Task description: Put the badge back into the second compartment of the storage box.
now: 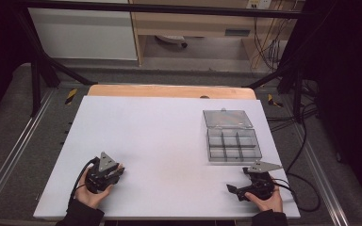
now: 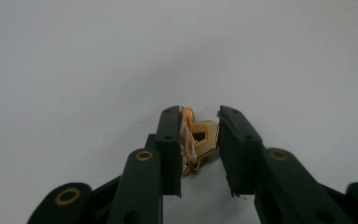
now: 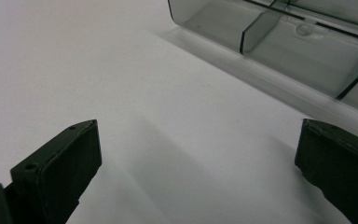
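Note:
A small gold metal piece (image 2: 204,136) with a pale bit on its left side sits on the white table between the black jaws of my left gripper (image 2: 199,114). Both pads touch it, one on each side. In the high view the left gripper (image 1: 119,169) rests low on the board at the front left, held by a hand. My right gripper (image 1: 239,180) lies at the front right, just short of a clear compartment box (image 1: 233,146). In the right gripper view its jaws (image 3: 198,130) stand wide apart over bare table.
The clear box (image 3: 284,42) has several empty compartments, and its lid (image 1: 227,118) lies flat behind it. The white board (image 1: 160,141) covers the table. A wooden strip (image 1: 169,91) runs along its far edge. Cables trail off at the right.

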Available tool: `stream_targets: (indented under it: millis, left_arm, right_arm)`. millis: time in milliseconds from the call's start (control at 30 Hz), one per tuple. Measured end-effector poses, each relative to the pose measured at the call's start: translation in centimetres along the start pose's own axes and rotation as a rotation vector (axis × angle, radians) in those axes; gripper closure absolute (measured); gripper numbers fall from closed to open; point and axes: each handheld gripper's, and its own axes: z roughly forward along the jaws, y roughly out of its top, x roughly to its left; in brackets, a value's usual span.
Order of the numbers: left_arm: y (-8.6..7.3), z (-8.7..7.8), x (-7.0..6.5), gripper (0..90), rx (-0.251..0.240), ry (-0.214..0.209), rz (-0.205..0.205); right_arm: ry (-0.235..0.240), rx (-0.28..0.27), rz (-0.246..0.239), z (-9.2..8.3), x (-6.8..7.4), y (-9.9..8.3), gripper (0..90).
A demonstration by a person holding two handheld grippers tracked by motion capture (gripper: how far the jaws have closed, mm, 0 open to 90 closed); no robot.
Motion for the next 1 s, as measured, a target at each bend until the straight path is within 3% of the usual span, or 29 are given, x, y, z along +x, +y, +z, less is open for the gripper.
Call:
stream_targets:
  millis: [467,1000]
  left_arm:
    - [0.0,-0.3,0.3,75.1,-0.014,-0.015,-0.025]
    - [-0.2,-1.0,1.2,85.1,-0.038,0.000,-0.073]
  right_arm:
    - [0.001,0.006,-0.002,0.0,0.0,0.0,1.0]
    - [0.002,0.007,0.000,0.1,0.0,0.0,1.1]
